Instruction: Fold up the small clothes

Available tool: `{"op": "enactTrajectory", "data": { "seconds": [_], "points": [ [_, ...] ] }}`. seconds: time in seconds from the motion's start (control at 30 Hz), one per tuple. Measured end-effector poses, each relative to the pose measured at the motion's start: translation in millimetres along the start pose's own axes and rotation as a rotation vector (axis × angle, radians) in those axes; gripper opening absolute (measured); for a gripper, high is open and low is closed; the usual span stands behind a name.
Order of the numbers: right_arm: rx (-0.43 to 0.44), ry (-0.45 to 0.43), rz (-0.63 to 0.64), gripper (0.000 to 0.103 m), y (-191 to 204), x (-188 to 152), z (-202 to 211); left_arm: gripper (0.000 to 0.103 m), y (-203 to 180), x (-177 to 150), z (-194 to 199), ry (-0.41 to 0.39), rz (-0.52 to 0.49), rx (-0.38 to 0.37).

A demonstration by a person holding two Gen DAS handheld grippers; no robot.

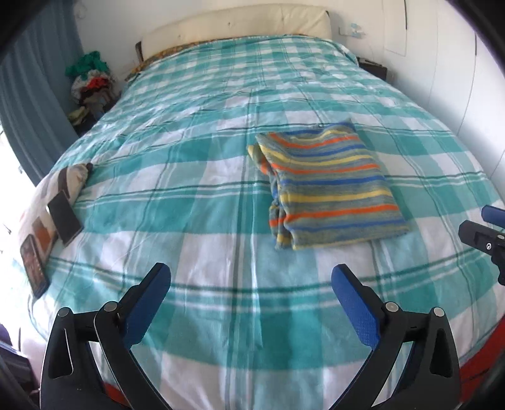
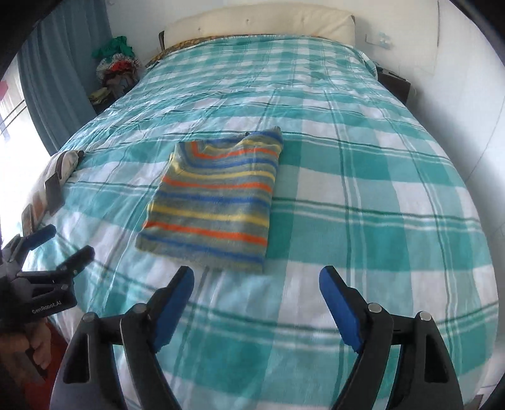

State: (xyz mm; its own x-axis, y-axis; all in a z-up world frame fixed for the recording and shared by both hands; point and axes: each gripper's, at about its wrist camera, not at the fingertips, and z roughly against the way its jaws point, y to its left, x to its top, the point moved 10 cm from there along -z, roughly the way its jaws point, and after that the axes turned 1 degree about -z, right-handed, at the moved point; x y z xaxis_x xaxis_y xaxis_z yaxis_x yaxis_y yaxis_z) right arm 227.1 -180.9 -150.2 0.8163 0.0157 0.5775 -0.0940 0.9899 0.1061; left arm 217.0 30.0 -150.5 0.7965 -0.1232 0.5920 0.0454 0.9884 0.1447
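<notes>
A bed [image 1: 189,195] under a teal-and-white checked cover fills both views, with a cream headboard [image 1: 240,25] against the white wall at its far end. On it, toward the near half, lies the striped sweater [image 2: 214,202], grey with orange, blue and yellow bands. It is folded into a compact rectangle, flat on the cover and touching neither gripper. In the left wrist view its left edge shows bunched layers that are not quite squared up.

The left gripper [image 1: 251,277] hangs above bare cover with its jaws spread wide and nothing between them. The right gripper [image 2: 256,277] hovers just short of the sweater's near edge, jaws likewise released and empty. Each gripper shows at the edge of the other's view, well apart.

By the look of it, the folding of this piece is finished or nearly so, with both grippers let go and clear. The next move is probably either to tidy that ragged left edge or to set the sweater aside and fetch another garment. Any new grasp would need to take all layers at once so the fold does not spring open.

Further out, two phones [image 1: 64,214] lie at the bed's left edge on a patterned pillow [image 1: 72,176]. A heap of clothes [image 1: 91,79] sits beside the blue curtain [image 1: 28,104] at far left.
</notes>
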Motion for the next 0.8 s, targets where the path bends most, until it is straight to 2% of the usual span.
{"op": "enactTrajectory", "data": {
  "seconds": [0.1,0.2,0.27,0.33,0.37,0.47,0.53,0.67,0.8],
  "points": [
    [-0.001,-0.022,-0.036,0.085,10.7,-15.9,36.8,0.102,3.3,-6.8,43.2,-0.027,0.033,0.024],
    [-0.02,-0.055,-0.006,0.086,23.0,-22.4,69.1,0.102,9.4,-2.9,81.6,-0.122,0.007,0.128],
    [-0.015,-0.075,0.018,0.086,31.5,-23.9,88.2,0.102,10.9,-2.3,99.2,-0.114,-0.024,0.16],
    [-0.023,-0.091,0.024,0.086,35.7,-23.1,104.0,0.102,11.5,-7.3,105.7,-0.056,-0.005,0.119],
    [-0.019,-0.096,0.023,0.086,37.7,-22.5,110.7,0.102,13.1,-10.5,107.6,-0.025,0.028,0.075],
    [-0.008,-0.097,0.025,0.086,44.8,-19.9,124.5,0.102,16.5,-16.3,113.4,0.006,0.107,-0.008],
    [-0.009,-0.091,0.036,0.086,49.7,-19.7,129.3,0.102,16.5,-18.1,116.8,0.008,0.121,-0.014],
    [-0.013,-0.082,0.065,0.086,59.3,-21.2,137.9,0.102,17.6,-17.5,127.0,-0.01,0.082,0.04],
    [-0.027,-0.083,0.079,0.086,63.9,-22.5,144.5,0.102,11.6,-20.6,131.0,0.007,0.086,-0.007]
  ]
}}
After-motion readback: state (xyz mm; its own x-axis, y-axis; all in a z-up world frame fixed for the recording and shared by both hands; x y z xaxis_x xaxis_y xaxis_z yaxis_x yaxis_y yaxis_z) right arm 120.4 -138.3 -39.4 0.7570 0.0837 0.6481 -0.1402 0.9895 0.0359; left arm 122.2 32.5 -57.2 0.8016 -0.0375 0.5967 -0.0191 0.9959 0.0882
